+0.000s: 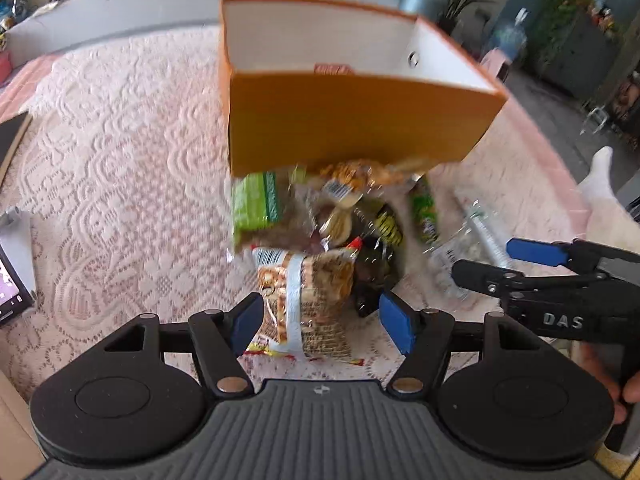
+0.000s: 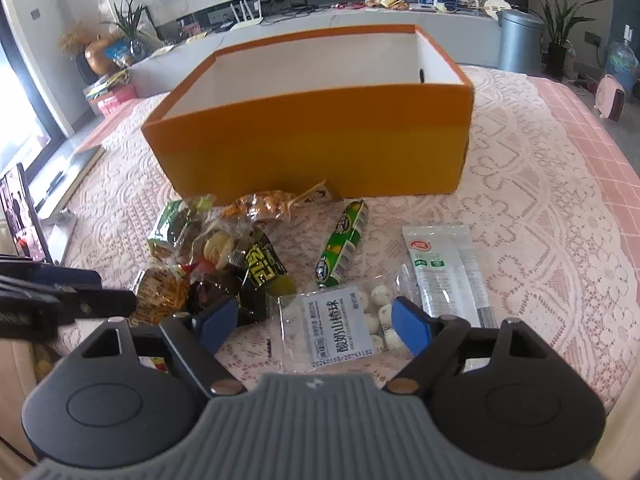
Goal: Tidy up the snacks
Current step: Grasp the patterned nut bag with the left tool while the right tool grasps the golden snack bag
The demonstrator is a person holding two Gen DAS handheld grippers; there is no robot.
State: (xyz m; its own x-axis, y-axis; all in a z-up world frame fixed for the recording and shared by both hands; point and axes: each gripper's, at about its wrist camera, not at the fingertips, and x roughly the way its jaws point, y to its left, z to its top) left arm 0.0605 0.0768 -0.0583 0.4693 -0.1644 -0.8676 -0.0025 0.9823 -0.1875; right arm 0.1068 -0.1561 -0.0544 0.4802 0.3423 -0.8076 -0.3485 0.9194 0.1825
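An open orange box [image 1: 352,120] with a white inside stands on the lace tablecloth; it also shows in the right wrist view [image 2: 320,148]. A pile of snack packets [image 1: 320,216] lies in front of it. My left gripper [image 1: 320,320] is open, its pads on either side of a brown patterned snack packet [image 1: 316,300], not closed on it. My right gripper [image 2: 312,324] is open above a clear bag of white balls [image 2: 344,324]. A green tube snack [image 2: 344,248] and a clear white packet [image 2: 440,264] lie to the right of the pile [image 2: 224,256].
A lit tablet on a stand [image 2: 20,216] is at the table's left edge; it also shows in the left wrist view [image 1: 12,276]. The right gripper shows in the left wrist view [image 1: 532,264]. A grey bin [image 2: 520,40] and plants stand beyond the table.
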